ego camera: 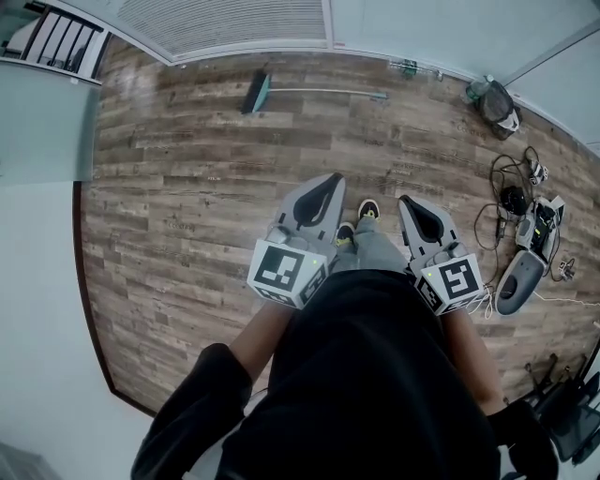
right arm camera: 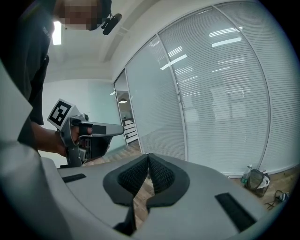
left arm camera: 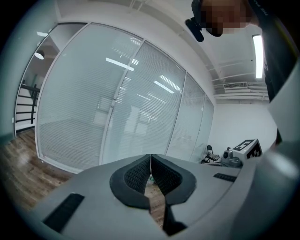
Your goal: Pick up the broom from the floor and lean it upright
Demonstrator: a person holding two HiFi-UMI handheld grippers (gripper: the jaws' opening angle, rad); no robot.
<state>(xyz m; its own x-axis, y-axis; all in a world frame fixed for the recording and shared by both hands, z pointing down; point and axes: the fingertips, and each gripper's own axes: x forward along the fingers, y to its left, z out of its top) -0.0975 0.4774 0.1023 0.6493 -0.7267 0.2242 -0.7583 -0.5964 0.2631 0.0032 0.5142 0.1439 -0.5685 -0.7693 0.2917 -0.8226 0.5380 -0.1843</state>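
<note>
over the floor [ego camera: 187,169], left gripper [ego camera: 334,180], right gripper [ego camera: 406,201]: closed, empty

No words, numbers, labels or brand names can be read anywhere here.

Head view looks steeply down at the floor [ego camera: 187,206]; the 2 gripper views face level, sharing the glass wall [left arm camera: 117,108].

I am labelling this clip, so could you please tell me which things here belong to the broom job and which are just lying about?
Job: broom, flat on the floor by the glass wall; left claw, shut, empty; right claw, shut, empty.
Lying about: dark bag; tangled cables; grey device beside them.
</note>
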